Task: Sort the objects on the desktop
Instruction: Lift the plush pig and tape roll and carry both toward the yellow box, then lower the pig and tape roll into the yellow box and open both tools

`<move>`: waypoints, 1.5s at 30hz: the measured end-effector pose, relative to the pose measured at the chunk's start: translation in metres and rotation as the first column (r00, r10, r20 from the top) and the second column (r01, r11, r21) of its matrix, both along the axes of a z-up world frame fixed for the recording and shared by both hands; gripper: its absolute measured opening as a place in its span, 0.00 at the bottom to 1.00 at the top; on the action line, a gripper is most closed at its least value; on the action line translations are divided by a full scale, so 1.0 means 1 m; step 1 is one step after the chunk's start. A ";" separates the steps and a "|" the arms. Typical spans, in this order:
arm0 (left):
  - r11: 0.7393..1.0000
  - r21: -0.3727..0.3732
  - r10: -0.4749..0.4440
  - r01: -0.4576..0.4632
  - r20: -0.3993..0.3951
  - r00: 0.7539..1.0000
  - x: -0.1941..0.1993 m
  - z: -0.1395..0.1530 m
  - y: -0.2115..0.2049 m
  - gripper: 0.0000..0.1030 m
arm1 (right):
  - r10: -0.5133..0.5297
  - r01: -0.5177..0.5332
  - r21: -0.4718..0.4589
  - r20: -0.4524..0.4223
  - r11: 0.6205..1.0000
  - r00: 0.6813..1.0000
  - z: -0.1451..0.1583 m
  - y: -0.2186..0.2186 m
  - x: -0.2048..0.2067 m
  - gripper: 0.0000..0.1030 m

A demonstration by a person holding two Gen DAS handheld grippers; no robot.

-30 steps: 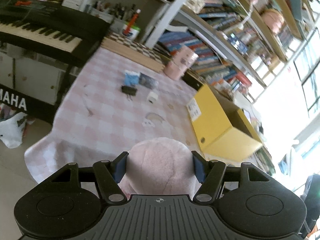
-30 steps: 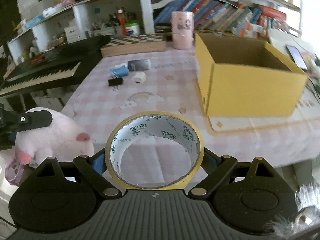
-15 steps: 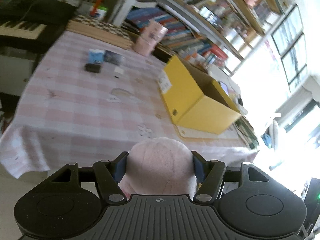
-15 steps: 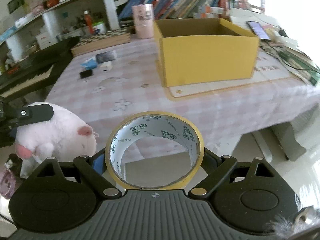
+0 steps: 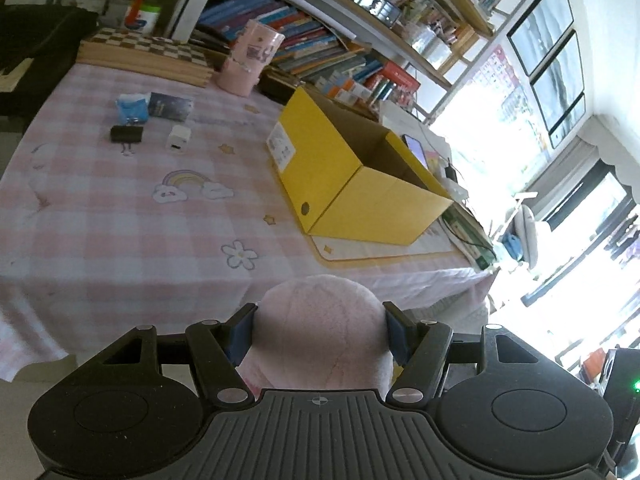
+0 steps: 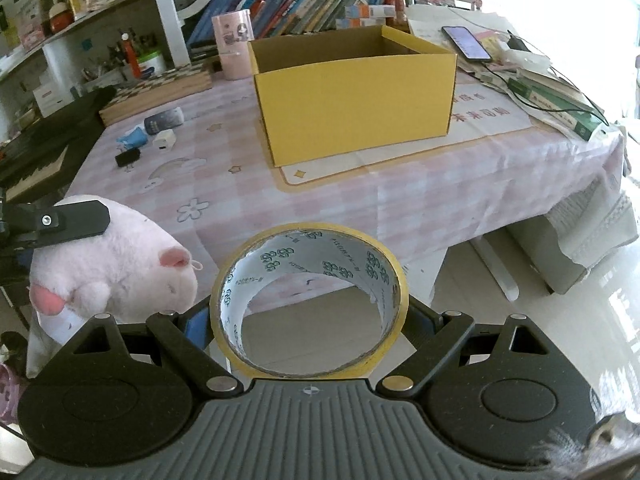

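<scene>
Left wrist view
Left tongs [image 5: 320, 334]: clenched on a pink plush toy [image 5: 320, 328], held off the tabletop's [image 5: 100, 220] near edge.
Yellow cardboard box [image 5: 352, 184]: seen open-topped at 1 o'clock on the tabletop.

Right wrist view
Right tongs [image 6: 309, 322]: grasping a tape roll [image 6: 310, 304].
Plush toy [image 6: 116, 264]: seen at 9 o'clock, off the tabletop.
Box [image 6: 352, 96]: found at 12 o'clock.

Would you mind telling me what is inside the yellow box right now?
The yellow box is open on top; only bare brown inner walls show. Its floor is hidden behind the near wall, so any contents cannot be seen.
</scene>
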State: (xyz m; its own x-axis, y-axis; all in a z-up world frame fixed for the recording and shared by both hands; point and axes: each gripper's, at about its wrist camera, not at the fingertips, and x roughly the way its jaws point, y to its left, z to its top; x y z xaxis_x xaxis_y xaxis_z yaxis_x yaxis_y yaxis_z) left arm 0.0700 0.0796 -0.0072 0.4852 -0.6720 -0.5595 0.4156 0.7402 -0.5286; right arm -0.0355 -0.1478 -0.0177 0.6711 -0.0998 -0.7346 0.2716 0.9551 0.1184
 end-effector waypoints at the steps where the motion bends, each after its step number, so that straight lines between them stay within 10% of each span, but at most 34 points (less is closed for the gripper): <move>1: 1.000 0.001 -0.003 0.003 0.000 1.000 0.001 0.000 -0.002 0.63 | -0.002 0.002 0.001 -0.001 1.000 1.000 0.000 -0.001 0.000 0.87; 31: 0.998 -0.030 -0.040 0.046 0.169 0.985 0.042 0.047 -0.074 0.64 | -0.016 0.016 0.001 0.083 1.000 0.996 0.037 -0.073 0.055 0.87; 45: 0.999 -0.047 0.040 -0.025 0.364 0.931 0.079 0.084 -0.141 0.64 | 0.031 -0.015 -0.071 0.238 0.997 0.971 0.090 -0.154 0.116 0.87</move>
State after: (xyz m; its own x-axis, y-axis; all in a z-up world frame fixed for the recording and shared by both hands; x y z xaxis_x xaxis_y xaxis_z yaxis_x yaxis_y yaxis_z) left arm 0.1490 -0.0613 0.0768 0.6724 -0.6712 -0.3120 0.5617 0.7373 -0.3754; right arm 0.0804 -0.3020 0.0721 0.8290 -0.1265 -0.5448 0.2211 0.9689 0.1114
